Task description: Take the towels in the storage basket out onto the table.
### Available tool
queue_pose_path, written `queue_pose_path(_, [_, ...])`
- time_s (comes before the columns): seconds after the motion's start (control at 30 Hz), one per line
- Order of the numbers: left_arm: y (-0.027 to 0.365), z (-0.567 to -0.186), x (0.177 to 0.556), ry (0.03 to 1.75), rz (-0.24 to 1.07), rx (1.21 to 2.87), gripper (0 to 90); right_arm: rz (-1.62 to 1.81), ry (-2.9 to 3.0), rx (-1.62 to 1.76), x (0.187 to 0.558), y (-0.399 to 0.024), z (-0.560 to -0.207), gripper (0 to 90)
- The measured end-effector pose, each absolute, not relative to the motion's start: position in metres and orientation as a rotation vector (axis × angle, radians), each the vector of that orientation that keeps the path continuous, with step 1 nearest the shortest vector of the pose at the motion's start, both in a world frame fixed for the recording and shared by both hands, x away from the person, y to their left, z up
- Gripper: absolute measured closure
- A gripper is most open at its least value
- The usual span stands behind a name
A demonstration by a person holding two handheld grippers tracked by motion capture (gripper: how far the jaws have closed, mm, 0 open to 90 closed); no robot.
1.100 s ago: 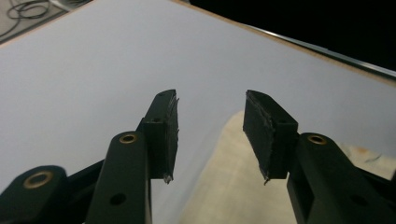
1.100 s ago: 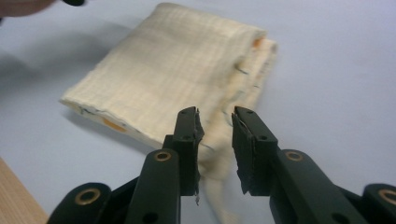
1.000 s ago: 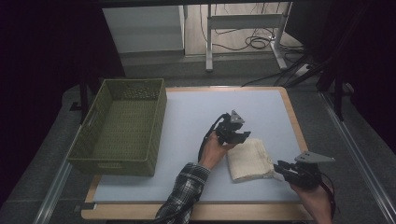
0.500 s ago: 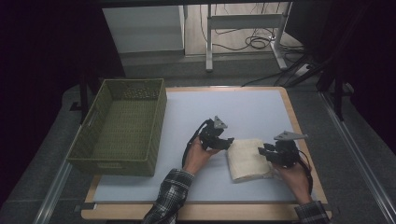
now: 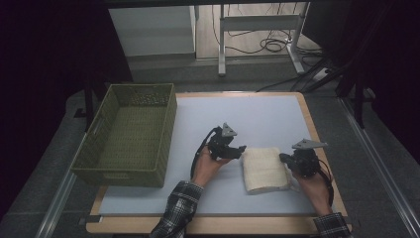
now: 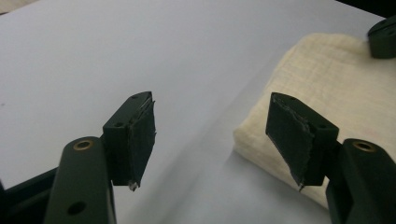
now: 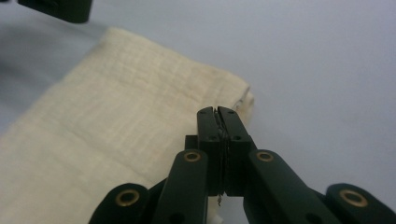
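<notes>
While both hands rest low on the tabletop (image 5: 257,114), a folded cream towel (image 5: 265,169) lies flat between the two tongs. L tongs (image 5: 236,151) sit just beside the towel's near-left edge, jaws pointing toward it. In the left gripper view the L tongs (image 6: 212,140) stand apart w/ bare tabletop in the gap; their jaws have just been opening, nothing between them. One jaw hangs over the towel's (image 6: 336,84) corner, the other over bare tabletop; can't tell if that jaw touches the cloth.

R tongs (image 5: 286,159) meet the towel's opposite edge. In the right gripper view the R tongs (image 7: 218,113) are pressed together, no gap visible; they've just been closing. Tips lie right at the towel's (image 7: 107,140) folded edge near its corner, but whether any cloth is pinched btwn the pads can't be made out. Towel spreads to the left of and beyond those tips; bare tabletop lies to their right.

A dark jaw of the R tongs shows at the top right corner of the left gripper view, resting at the towel's far side. Beyond the L tongs, on the side away from the towel and well apart, stands a green woven basket (image 5: 171,119). The person wears plaid sleeves (image 5: 181,208).
</notes>
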State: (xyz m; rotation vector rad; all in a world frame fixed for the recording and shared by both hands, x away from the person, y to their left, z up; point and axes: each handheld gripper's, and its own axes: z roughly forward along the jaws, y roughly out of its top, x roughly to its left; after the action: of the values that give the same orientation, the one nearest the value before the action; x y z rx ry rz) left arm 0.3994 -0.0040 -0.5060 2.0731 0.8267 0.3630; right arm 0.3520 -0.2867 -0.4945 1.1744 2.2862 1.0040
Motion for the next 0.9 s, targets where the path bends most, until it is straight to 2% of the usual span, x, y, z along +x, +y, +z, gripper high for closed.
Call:
queue_pose_path(0.1, [-0.01,-0.509,0.4,0.821,0.367,2.091,33.2,1.004,2.284,1.212,0.355,-0.291,-0.503,78.3])
queue_pose_path(0.37, [-0.009,-0.512,0.403,0.829,0.336,2.097,36.0,1.03,2.284,1.163,0.324,-0.293,-0.487,66.3])
queue_pose_path(0.53, [-0.011,-0.524,0.41,0.854,0.32,2.124,38.6,0.968,2.304,1.179,0.306,-0.292,-0.5,58.5])
queue_pose_path(0.9, [-0.013,-0.532,0.413,0.866,0.285,2.138,38.7,0.947,2.309,1.254,0.296,-0.302,-0.517,55.8])
